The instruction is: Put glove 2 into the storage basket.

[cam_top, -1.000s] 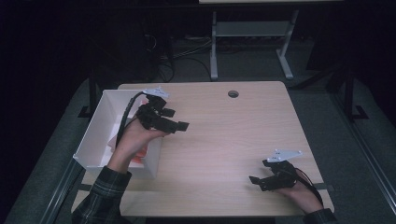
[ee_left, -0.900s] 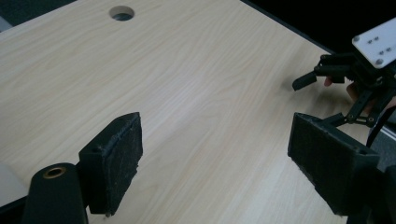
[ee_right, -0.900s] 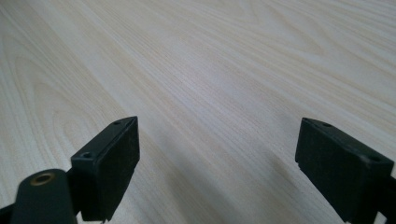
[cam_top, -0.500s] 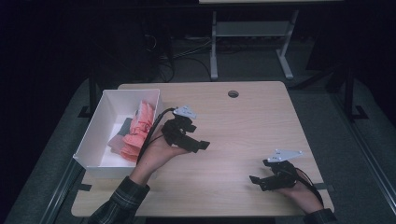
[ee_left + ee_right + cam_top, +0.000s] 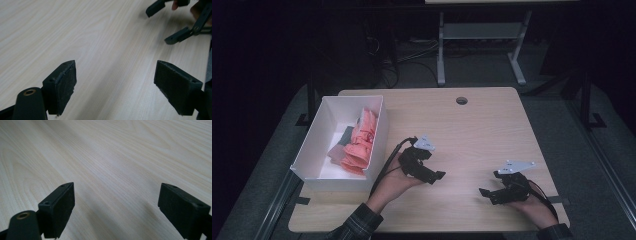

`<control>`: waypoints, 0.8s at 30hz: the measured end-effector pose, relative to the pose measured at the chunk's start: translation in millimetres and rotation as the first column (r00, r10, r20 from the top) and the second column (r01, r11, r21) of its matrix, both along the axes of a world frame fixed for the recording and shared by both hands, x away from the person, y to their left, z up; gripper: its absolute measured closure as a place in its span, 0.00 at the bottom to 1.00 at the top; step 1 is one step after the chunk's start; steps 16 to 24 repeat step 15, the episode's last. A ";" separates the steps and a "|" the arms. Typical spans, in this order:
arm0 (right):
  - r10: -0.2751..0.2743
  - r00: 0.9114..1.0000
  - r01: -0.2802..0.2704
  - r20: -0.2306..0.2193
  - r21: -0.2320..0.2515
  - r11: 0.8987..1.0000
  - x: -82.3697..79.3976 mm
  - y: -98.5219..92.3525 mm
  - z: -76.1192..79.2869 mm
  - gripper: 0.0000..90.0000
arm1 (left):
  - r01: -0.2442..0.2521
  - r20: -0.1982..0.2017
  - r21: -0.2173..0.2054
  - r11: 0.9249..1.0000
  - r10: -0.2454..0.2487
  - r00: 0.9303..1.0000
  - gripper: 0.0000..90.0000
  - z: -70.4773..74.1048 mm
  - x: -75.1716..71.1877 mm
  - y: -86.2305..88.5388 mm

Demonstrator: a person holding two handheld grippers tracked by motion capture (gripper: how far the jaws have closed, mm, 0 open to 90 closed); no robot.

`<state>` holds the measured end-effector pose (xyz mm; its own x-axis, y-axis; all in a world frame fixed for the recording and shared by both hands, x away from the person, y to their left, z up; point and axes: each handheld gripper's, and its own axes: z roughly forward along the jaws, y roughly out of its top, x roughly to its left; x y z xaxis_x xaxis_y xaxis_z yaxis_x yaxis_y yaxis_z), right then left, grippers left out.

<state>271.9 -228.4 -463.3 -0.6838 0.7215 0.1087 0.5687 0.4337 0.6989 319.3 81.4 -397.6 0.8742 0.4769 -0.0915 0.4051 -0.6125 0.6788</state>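
Progress: we judge the main work done; the pink cloth (image 5: 360, 142) lies inside the white box (image 5: 314, 145) and nothing sits loose on the table (image 5: 492, 130).
What is left: as far as we can tell, little or nothing; possibly only parking both grippers on the tabletop.
Left gripper (image 5: 428, 173): we hold it low over the table just right of the box, jaws spread wide and carrying nothing; in the left gripper view (image 5: 113, 82) only bare wood grain shows between the two black pads.
Right gripper (image 5: 490, 195): we rest it near the front right edge of the table, well apart from the box; jaws parted and unladen, and in the right gripper view (image 5: 116, 205) there is plain wood between them.
Cloth, place: in the right half of the box, against its right wall, apart from both grippers.
Cloth, look: salmon-pink, soft, bunched into loose folds and ridges running along the length of the box; a darker grey piece lies partly under it at its left side, which we cannot identify.
Box: white, open-topped, rectangular, sitting at the table's left edge and partly overhanging it.
Table: pale wood, a round cable hole (image 5: 461, 100) near the far edge.
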 end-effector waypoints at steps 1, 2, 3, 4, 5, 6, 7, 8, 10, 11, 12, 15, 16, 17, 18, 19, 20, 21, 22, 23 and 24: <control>0.000 1.000 0.000 0.001 0.000 1.000 0.0 0.1 -0.1 0.15 | 0.003 0.001 -0.002 1.000 -0.003 1.000 0.20 -3.9 -1.9 -0.5; -0.001 1.000 0.001 -0.001 0.001 1.000 -0.1 0.2 -0.1 0.15 | 0.008 0.005 -0.004 1.000 -0.008 1.000 0.20 -7.7 -3.4 -0.8; -0.003 1.000 0.003 -0.004 0.002 1.000 -0.1 0.3 -0.1 0.15 | 0.013 0.009 -0.005 1.000 -0.013 1.000 0.20 -11.8 -5.0 -0.5; -0.003 1.000 0.003 -0.003 0.000 1.000 0.1 0.2 -0.2 0.15 | 0.013 0.004 -0.012 1.000 -0.013 1.000 0.20 -14.9 -6.5 -0.6; -0.003 1.000 0.003 -0.001 0.000 1.000 0.4 0.2 -0.4 0.15 | 0.020 -0.004 -0.013 1.000 -0.020 1.000 0.20 -19.7 -8.7 -0.3; -0.001 1.000 0.001 -0.003 -0.001 1.000 0.5 0.1 -0.6 0.15 | 0.021 -0.006 -0.006 1.000 -0.021 1.000 0.20 -23.5 -10.3 -0.2; -0.004 1.000 0.004 -0.007 -0.001 1.000 0.4 0.3 -0.6 0.15 | 0.025 -0.011 -0.005 1.000 -0.025 1.000 0.20 -27.3 -11.7 -0.4; -0.001 1.000 0.001 -0.005 -0.004 1.000 0.6 0.1 -0.9 0.15 | 0.033 -0.012 0.002 0.999 -0.033 0.999 0.19 -30.7 -12.5 0.0; -0.002 1.000 0.002 -0.005 -0.005 1.000 0.8 -0.1 -1.3 0.15 | 0.041 -0.020 0.020 0.999 -0.041 0.999 0.19 -35.8 -13.2 0.0; -0.002 1.000 0.002 -0.006 -0.006 1.000 0.8 -0.2 -1.2 0.15 | 0.041 -0.024 0.020 0.999 -0.041 0.999 0.19 -37.3 -13.7 -0.5; -0.003 1.000 0.003 -0.005 -0.006 1.000 0.7 -0.2 -1.2 0.15 | 0.042 -0.022 0.020 0.999 -0.042 0.999 0.19 -38.3 -13.8 -0.8; 0.001 1.000 -0.001 -0.003 -0.006 1.000 0.4 0.0 -1.2 0.15 | 0.048 -0.017 0.021 0.999 -0.047 0.999 0.19 -39.1 -13.8 -1.3; 0.001 1.000 -0.001 -0.003 -0.006 1.000 0.4 0.0 -1.2 0.15 | 0.048 -0.017 0.021 0.999 -0.047 0.999 0.19 -39.1 -13.8 -1.3; 0.001 1.000 -0.001 -0.003 -0.006 1.000 0.4 0.0 -1.2 0.15 | 0.048 -0.017 0.021 0.999 -0.047 0.999 0.19 -39.1 -13.8 -1.3; 0.001 1.000 -0.001 -0.003 -0.006 1.000 0.4 0.0 -1.2 0.15 | 0.048 -0.017 0.021 0.999 -0.047 0.999 0.19 -39.1 -13.8 -1.3; 0.001 1.000 -0.001 -0.003 -0.006 1.000 0.4 0.0 -1.2 0.15 | 0.048 -0.017 0.021 0.999 -0.047 0.999 0.19 -39.1 -13.8 -1.3; 0.001 1.000 -0.001 -0.003 -0.006 1.000 0.4 0.0 -1.2 0.15 | 0.048 -0.017 0.021 0.999 -0.047 0.999 0.19 -39.1 -13.8 -1.3; 0.001 1.000 -0.001 -0.003 -0.006 1.000 0.4 0.0 -1.2 0.15 | 0.048 -0.017 0.021 0.999 -0.047 0.999 0.19 -39.1 -13.8 -1.3; 0.001 1.000 -0.001 -0.003 -0.006 1.000 0.4 0.0 -1.2 0.15 | 0.048 -0.017 0.021 0.999 -0.047 0.999 0.19 -39.1 -13.8 -1.3; 0.001 1.000 -0.001 -0.003 -0.006 1.000 0.4 0.0 -1.2 0.15 | 0.048 -0.017 0.021 0.999 -0.047 0.999 0.19 -39.1 -13.8 -1.3; 0.001 1.000 -0.001 -0.003 -0.006 1.000 0.4 0.0 -1.2 0.15 | 0.048 -0.017 0.021 0.999 -0.047 0.999 0.19 -39.1 -13.8 -1.3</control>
